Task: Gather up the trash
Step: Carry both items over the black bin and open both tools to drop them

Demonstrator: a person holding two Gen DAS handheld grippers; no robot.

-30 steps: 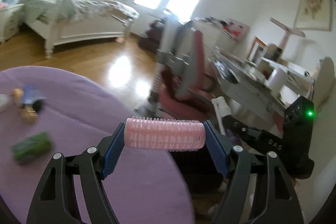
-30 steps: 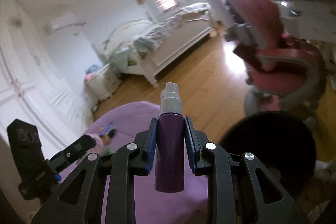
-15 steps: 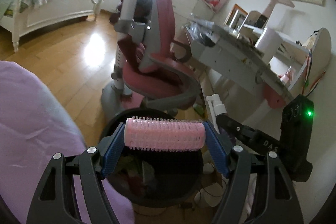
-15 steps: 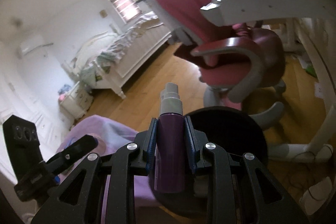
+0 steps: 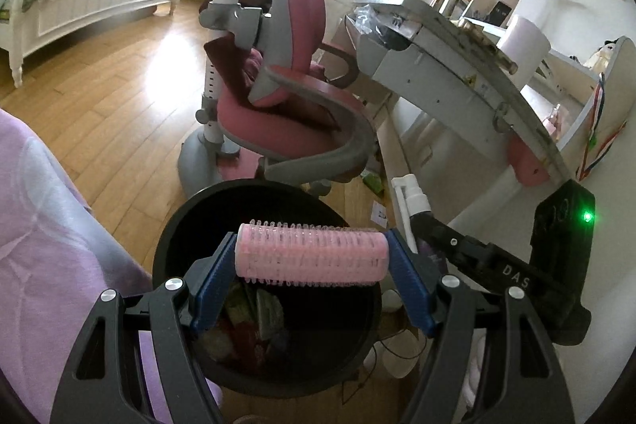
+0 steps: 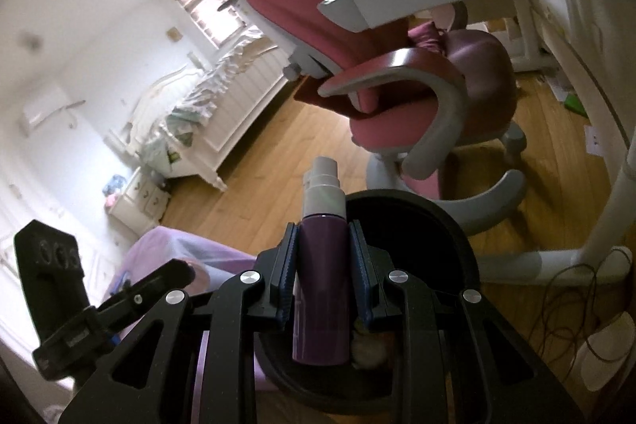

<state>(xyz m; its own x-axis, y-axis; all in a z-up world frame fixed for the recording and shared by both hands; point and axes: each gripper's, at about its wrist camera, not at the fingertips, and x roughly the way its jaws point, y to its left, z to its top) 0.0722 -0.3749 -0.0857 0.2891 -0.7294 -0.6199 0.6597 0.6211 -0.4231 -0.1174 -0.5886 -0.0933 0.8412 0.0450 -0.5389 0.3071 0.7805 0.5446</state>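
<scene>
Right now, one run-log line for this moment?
left gripper: pink roller | right gripper: purple spray bottle | both above black bin | unreleased

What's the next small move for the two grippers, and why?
Probably open the left gripper: its pink hair roller already hangs over the black trash bin, which holds other trash. The right gripper, shut on the purple spray bottle, is over the bin too and could release next.

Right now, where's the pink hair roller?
In the left wrist view, the pink hair roller sits crosswise between the left tongs, clamped at both ends, directly above the open black trash bin, beside the purple-covered table.
</scene>
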